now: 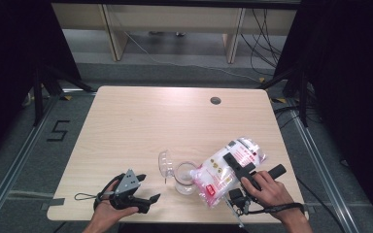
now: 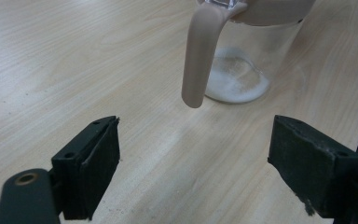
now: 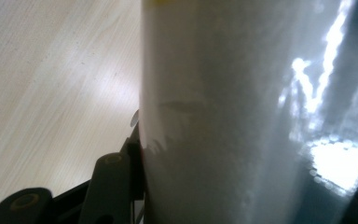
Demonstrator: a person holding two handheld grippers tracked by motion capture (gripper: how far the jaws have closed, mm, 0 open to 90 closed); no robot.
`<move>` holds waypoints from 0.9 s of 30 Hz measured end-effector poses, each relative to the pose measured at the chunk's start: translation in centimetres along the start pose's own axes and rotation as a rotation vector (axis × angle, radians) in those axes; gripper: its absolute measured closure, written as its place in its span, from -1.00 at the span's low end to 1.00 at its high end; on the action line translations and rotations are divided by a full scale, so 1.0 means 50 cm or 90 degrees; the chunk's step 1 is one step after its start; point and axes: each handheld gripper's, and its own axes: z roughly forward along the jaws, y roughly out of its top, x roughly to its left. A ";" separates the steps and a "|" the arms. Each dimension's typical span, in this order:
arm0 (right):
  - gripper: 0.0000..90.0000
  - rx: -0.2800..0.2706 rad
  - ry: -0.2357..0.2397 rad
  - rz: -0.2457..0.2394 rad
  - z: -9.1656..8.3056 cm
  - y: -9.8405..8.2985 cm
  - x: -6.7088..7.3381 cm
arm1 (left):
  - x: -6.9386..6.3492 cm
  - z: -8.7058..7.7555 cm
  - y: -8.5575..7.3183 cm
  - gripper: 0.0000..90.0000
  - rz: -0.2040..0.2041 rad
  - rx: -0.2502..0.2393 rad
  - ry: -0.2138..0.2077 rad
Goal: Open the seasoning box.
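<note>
A clear glass jar [image 1: 184, 178] with a beige handle [image 2: 200, 51] stands near the table's front edge, with a little white powder [image 2: 235, 84] in its bottom. My right gripper [image 1: 255, 166] is shut on a plastic bag of white powder [image 1: 223, 170], which lies tilted with its lower end at the jar's mouth. Seen from the right gripper, the bag [image 3: 242, 116] presses against the left finger [image 3: 114, 182]. My left gripper [image 1: 149, 187] is held open to the left of the jar, its jaws [image 2: 193, 163] wide apart over bare wood, short of the handle.
A clear lid [image 1: 165, 164] lies on the wooden table [image 1: 141, 121] just left of the jar. A round cable hole [image 1: 215, 100] sits near the far edge. Dark frames and cables surround the table.
</note>
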 end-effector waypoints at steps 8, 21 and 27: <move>0.20 0.003 -0.003 0.004 -0.001 -0.001 -0.002 | 0.000 -0.001 0.000 -0.64 0.002 0.000 0.000; 0.20 0.005 -0.003 -0.002 -0.001 -0.001 -0.004 | -0.001 0.001 0.000 -0.64 0.004 -0.001 0.002; 0.20 0.007 0.000 -0.012 -0.001 0.000 -0.006 | 0.002 -0.001 0.000 -0.64 0.000 -0.001 0.000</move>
